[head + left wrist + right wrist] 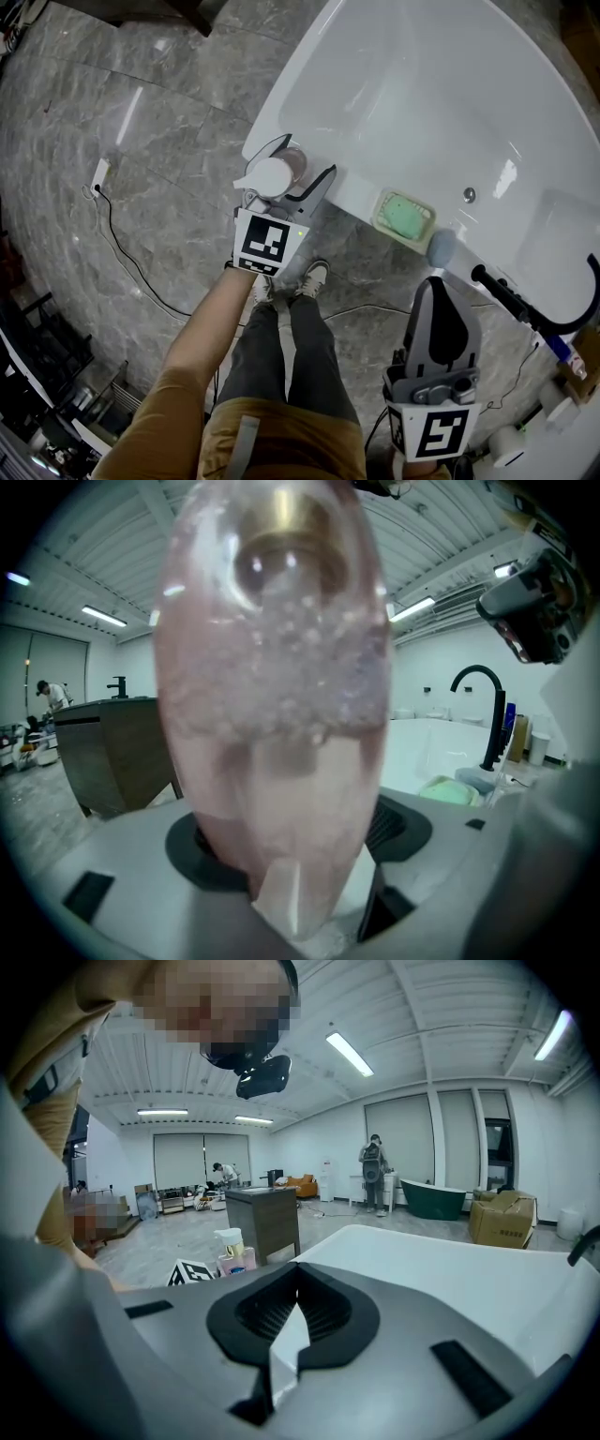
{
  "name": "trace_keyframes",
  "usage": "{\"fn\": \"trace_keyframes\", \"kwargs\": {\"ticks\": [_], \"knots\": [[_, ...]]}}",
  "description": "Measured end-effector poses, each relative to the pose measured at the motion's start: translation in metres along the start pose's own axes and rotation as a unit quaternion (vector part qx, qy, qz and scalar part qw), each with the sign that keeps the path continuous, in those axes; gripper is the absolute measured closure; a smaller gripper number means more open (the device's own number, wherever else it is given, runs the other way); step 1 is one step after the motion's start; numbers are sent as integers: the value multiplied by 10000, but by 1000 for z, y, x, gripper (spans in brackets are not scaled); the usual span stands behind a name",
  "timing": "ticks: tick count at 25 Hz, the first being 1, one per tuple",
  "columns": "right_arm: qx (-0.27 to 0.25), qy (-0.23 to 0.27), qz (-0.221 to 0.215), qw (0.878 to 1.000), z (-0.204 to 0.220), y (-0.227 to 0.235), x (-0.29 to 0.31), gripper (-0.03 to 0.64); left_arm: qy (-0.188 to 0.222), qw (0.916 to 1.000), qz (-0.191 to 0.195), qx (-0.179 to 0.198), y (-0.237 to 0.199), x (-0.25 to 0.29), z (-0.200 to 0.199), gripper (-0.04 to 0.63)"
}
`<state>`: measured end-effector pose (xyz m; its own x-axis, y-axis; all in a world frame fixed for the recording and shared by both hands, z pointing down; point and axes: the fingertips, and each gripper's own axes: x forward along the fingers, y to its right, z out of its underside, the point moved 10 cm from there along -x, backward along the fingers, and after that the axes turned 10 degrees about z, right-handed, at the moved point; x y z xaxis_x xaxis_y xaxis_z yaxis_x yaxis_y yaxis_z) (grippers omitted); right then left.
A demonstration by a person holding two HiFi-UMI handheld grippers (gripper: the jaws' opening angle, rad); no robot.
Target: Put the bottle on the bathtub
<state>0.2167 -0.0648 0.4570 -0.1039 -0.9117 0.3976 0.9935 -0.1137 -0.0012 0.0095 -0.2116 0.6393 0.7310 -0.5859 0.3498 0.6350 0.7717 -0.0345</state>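
A clear bottle of pink liquid [272, 714] with a white pump top [269, 176] is clamped upright between the jaws of my left gripper [289, 169]. It hangs at the near left corner of the white bathtub's rim [309, 103], over the edge. The same bottle [234, 1252] shows small in the right gripper view, beside the left gripper's marker cube. My right gripper [441, 314] is lower right, jaws closed together on nothing, pointing toward the tub's front edge.
A green soap in a dish [405, 216] and a grey-blue sponge [441, 247] sit on the tub's rim. A black faucet [534, 309] rises at the right. A cable and plug [101, 178] lie on the marble floor. My feet [292, 281] stand below the tub.
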Motion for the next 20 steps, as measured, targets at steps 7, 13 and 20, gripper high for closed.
{"fn": "trace_keyframes", "kwargs": {"ticks": [7,13,20], "knots": [[22,4,-2,10000,5,1,-4,612,53,9998,-169,-41,-4,-6,-1,256],[-15,69,15,10000,-1,-3,-10,612,89,9998,-205,1,-3,-17,-8,254],[87,317,-21,9995,-9,-13,-17,612,169,9995,-254,-61,-4,-38,-20,252]]}}
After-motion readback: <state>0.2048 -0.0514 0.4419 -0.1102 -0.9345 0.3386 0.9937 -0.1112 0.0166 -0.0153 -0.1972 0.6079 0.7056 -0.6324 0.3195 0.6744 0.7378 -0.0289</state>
